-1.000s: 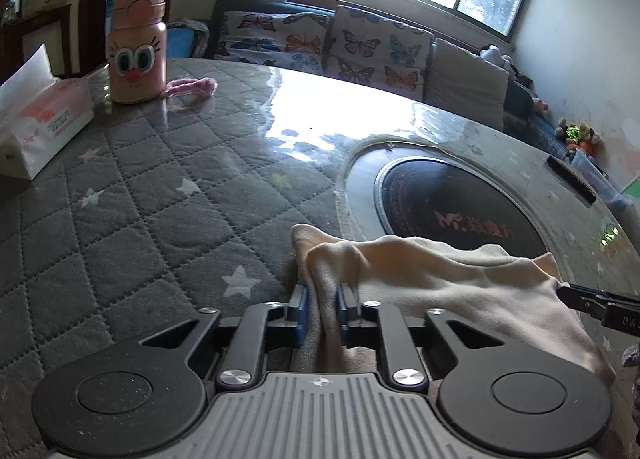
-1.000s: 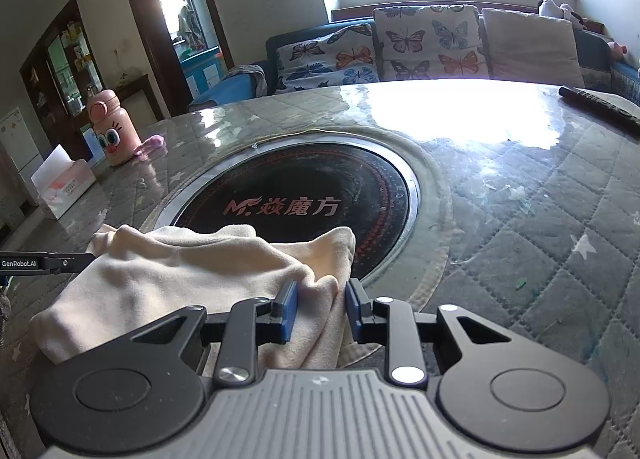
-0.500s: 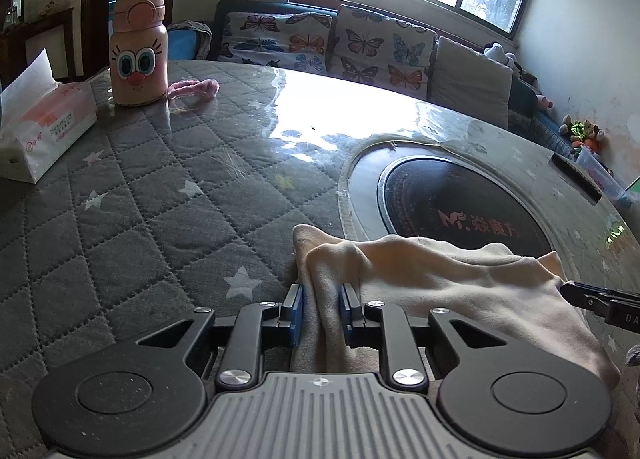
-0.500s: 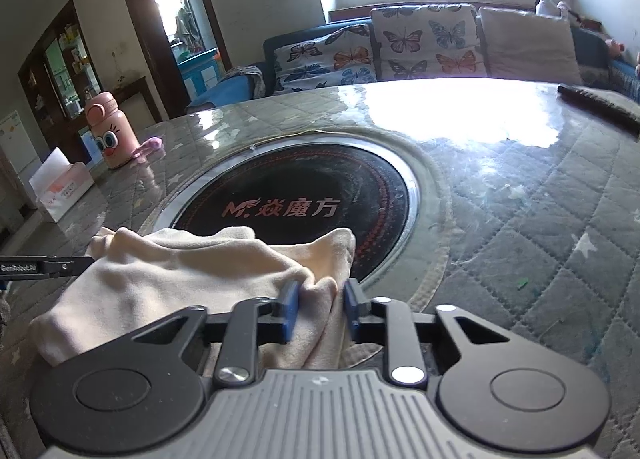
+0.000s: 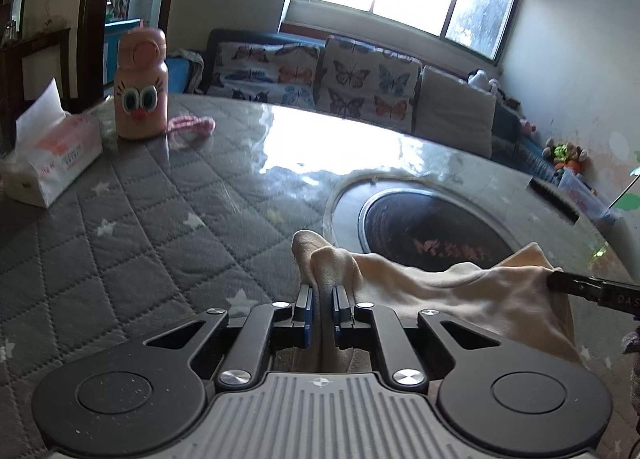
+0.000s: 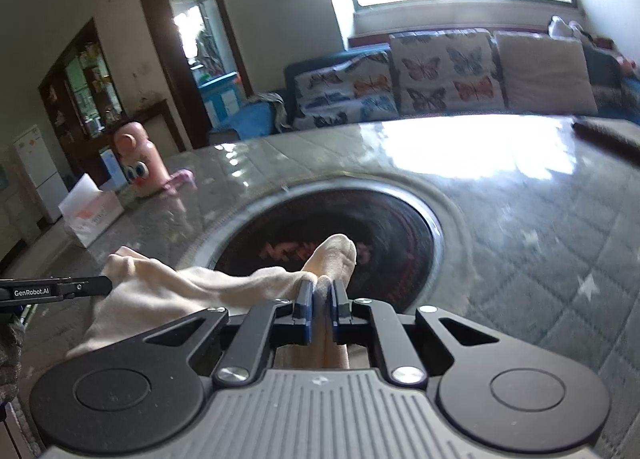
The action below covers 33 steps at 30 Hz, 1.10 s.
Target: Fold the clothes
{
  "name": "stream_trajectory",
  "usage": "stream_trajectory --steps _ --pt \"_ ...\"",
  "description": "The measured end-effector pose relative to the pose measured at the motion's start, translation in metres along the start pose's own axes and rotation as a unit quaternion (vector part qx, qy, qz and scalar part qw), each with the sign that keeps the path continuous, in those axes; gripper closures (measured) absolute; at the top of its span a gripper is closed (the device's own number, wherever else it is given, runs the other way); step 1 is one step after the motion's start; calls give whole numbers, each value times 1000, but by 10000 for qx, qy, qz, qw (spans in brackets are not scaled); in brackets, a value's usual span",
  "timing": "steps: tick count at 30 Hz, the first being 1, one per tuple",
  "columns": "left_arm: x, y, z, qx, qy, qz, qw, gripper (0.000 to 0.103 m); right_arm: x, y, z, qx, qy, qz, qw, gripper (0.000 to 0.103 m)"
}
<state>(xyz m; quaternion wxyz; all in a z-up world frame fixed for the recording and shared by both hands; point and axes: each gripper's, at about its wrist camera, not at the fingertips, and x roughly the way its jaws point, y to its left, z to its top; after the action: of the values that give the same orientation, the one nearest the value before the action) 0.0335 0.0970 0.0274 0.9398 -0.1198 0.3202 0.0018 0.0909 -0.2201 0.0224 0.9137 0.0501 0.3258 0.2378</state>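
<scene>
**Cream cloth held between two grippers**

Cream cloth (image 5: 452, 291) is the single garment in view, pinched at two corners. The left gripper (image 5: 321, 305) has its jaws nearly closed on one bunched corner; the right gripper (image 6: 321, 305) is likewise clamped on the opposite corner, which pokes up past its fingertips. Between them the cloth hangs in a slack span above the quilted grey table (image 5: 132, 227), near its one round black hotplate (image 6: 332, 235). Both grippers point forward, roughly level, side by side. Farther off stand one pink bottle (image 5: 140, 99) and one tissue box (image 5: 52, 163), just beside each other.
</scene>
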Motion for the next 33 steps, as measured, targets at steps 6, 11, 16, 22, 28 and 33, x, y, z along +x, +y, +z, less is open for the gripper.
stream_trajectory --steps 6,11,16,22,28,33 --pt "-29 14 7 -156 -338 103 9993 93 2 31 25 -376 -185 241 9988 96" --pt "-54 35 17 -273 -658 345 9969 93 12 59 45 -588 -343 523 9963 96" --pt "-71 59 27 -378 -892 649 9932 93 29 86 60 -690 -391 782 9938 96" --pt "-84 88 35 -549 -1031 979 9883 93 54 122 76 -918 -378 1043 9896 96" --pt "-81 113 37 -743 -979 1246 9846 93 88 152 85 -1085 -211 1233 9862 96" --pt "-74 130 35 -887 -874 1407 9822 93 112 164 88 -1124 -66 1337 9846 96"
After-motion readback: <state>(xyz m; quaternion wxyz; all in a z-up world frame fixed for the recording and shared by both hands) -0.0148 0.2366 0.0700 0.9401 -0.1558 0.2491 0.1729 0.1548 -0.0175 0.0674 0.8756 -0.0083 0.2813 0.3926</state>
